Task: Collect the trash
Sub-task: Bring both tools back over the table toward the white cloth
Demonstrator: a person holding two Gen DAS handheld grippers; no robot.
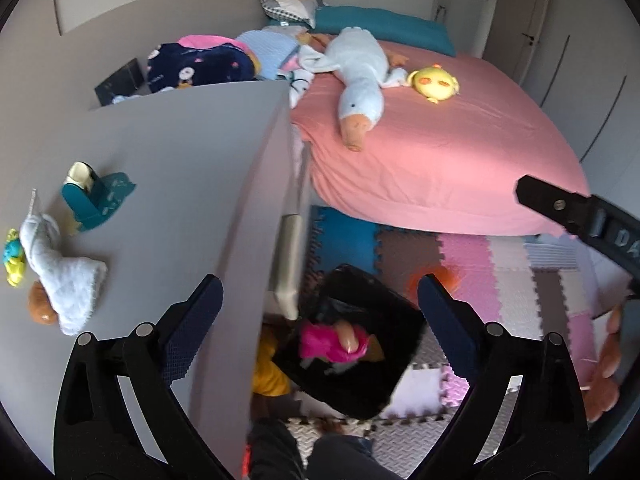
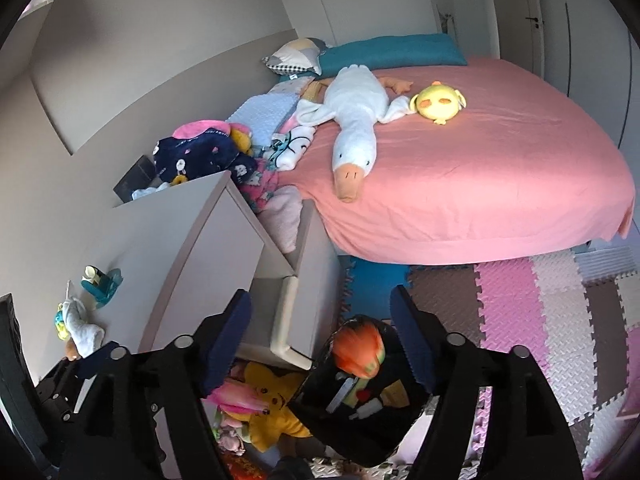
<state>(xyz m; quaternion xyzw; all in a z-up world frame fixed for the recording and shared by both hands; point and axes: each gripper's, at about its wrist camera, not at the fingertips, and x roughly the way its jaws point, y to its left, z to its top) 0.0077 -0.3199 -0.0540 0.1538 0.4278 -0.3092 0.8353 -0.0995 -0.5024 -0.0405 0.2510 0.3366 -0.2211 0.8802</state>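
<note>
A black bin bag [image 1: 352,376] stands open on the foam floor mat beside a grey cabinet. A pink wrapper [image 1: 332,344] is in the air just over its mouth. My left gripper [image 1: 320,300] is open and empty above the bag. In the right wrist view the bag [image 2: 360,404] holds an orange wrapper [image 2: 358,350] and other scraps. My right gripper [image 2: 320,312] is open and empty over it. The right gripper's black finger [image 1: 560,204] shows at the right of the left wrist view.
The grey cabinet top [image 1: 168,184] carries a teal holder [image 1: 94,196], a small white plush [image 1: 60,268] and small toys. A pink bed [image 2: 480,168] with a goose plush [image 2: 354,120] lies behind. A yellow plush [image 2: 276,412] sits by the bag.
</note>
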